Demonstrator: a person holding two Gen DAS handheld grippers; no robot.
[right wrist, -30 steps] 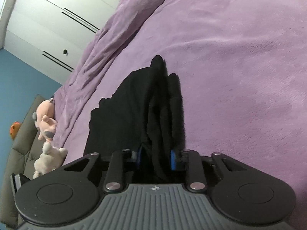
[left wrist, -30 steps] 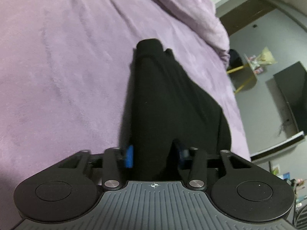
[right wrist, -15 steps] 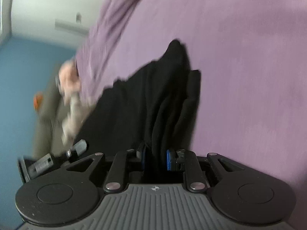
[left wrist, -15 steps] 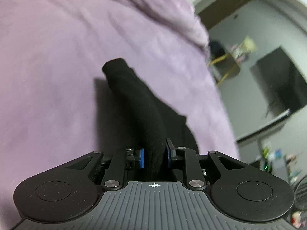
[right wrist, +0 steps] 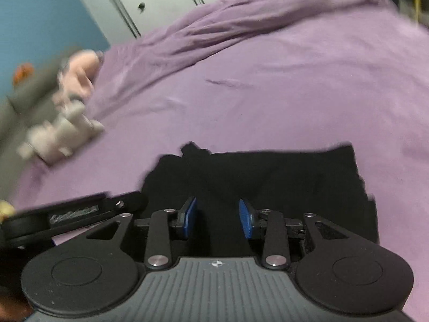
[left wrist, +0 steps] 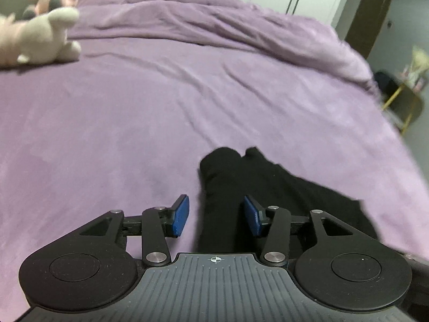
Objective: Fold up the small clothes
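— Where did the black garment [left wrist: 268,185] lie?

— Flat on the purple blanket [left wrist: 134,123]. From the right wrist view its long side ran left to right.

— And the jaws?

— The left gripper [left wrist: 216,216] was opening, a rolled fold between the pads but not pinched. The right gripper [right wrist: 217,218] was opening too, above the cloth, gripping nothing.
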